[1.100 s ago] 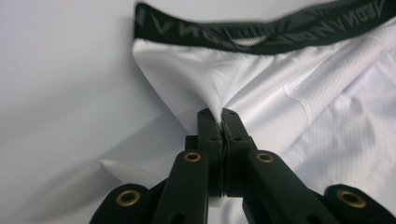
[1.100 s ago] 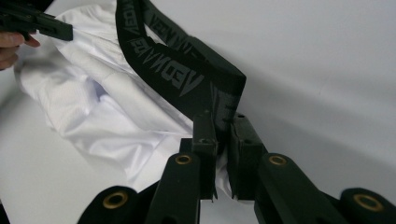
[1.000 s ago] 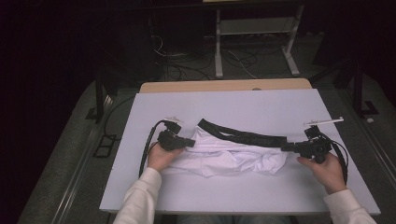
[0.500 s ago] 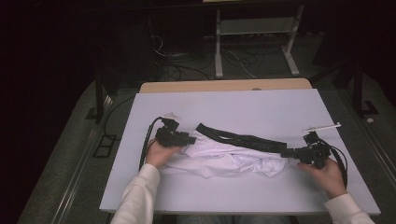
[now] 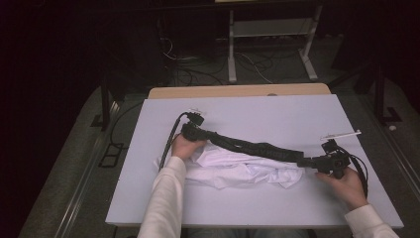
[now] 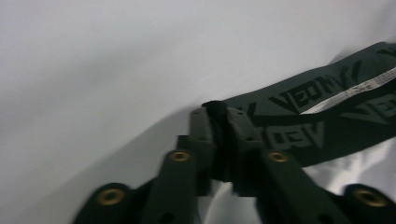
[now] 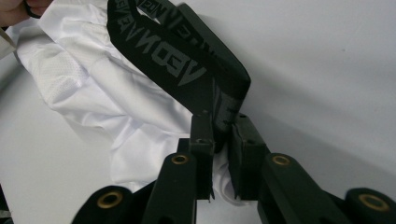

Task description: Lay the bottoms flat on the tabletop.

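High view: a white garment (image 5: 233, 168) with a black waistband (image 5: 252, 147) lies crumpled at the centre of a pale grey table (image 5: 267, 111). The waistband runs as a taut dark line from centre left down to centre right of the frame, along the garment's far edge. The left gripper (image 5: 198, 133) sits at the band's left end, with the left hand (image 5: 184, 147) just below it and a white sleeve (image 5: 163, 198) coming up from the bottom edge. The right gripper (image 5: 317, 162) sits at the band's right end, lower in the frame, with the right hand (image 5: 346, 183) behind it toward the lower right corner.

Left gripper view: the left gripper (image 6: 219, 112) has its jaws pressed together on the end of the waistband (image 6: 327, 107), which stretches away to the upper right of the frame with grey lettering along it. White cloth (image 6: 355, 163) shows below the band at lower right; bare table (image 6: 116, 56) takes up the upper left.

Right gripper view: the right gripper (image 7: 219, 122) is clamped on a fold of the waistband (image 7: 177, 60), which climbs to the top centre of the frame. The garment (image 7: 93, 79) spreads to the left of the jaws and under the band, resting on the table (image 7: 327, 70). Part of the left hand (image 7: 14, 11) shows in the upper left corner.
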`<state>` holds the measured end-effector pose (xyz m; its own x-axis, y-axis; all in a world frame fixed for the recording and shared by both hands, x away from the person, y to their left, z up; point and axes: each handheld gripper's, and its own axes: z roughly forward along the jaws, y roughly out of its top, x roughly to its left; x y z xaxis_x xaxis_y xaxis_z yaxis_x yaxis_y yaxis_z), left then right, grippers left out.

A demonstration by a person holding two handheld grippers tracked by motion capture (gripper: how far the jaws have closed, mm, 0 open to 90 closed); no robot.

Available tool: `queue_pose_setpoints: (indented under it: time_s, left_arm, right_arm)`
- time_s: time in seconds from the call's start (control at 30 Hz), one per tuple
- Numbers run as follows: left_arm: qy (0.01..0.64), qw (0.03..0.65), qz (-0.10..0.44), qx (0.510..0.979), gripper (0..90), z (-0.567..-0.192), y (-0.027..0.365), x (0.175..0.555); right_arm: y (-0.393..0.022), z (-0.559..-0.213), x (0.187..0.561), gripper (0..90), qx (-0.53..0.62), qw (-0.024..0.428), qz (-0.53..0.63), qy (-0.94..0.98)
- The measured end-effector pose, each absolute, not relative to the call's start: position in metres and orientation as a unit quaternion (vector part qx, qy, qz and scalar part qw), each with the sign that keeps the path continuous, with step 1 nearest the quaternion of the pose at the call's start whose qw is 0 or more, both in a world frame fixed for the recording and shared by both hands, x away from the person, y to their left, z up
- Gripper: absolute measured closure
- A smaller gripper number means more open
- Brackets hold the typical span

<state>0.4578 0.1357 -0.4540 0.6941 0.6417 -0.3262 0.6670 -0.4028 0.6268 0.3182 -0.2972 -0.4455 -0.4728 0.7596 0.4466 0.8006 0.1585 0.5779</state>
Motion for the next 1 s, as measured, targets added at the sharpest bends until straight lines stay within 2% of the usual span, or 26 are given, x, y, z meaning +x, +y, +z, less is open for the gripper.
queue_pose_setpoints:
  time_s: [0.13,0.17,0.6,0.87,0.9,1.0]
  left_arm:
    - [0.398,0.385,-0.019,0.833,85.7,-0.451,0.143,0.457]
    - [0.406,0.403,-0.006,0.82,85.7,-0.447,0.15,0.454]
    - [0.409,0.431,0.005,0.804,85.5,-0.449,0.166,0.441]
    - [0.412,0.431,0.007,0.803,85.2,-0.45,0.168,0.435]
    - [0.413,0.431,0.007,0.803,85.1,-0.451,0.168,0.435]
    - [0.416,0.433,0.006,0.8,85.1,-0.451,0.168,0.435]
  right_arm:
    - [-0.3,-0.445,0.32,67.9,-0.522,0.026,-0.397,-0.755]
    - [-0.302,-0.444,0.32,66.4,-0.525,0.024,-0.396,-0.753]
    - [-0.311,-0.434,0.342,54.7,-0.548,-0.004,-0.421,-0.723]
    - [-0.301,-0.445,0.355,50.6,-0.55,0.031,-0.416,-0.723]
    - [-0.3,-0.447,0.357,53.4,-0.55,0.041,-0.415,-0.724]
    - [-0.295,-0.45,0.363,77.0,-0.548,0.041,-0.413,-0.726]
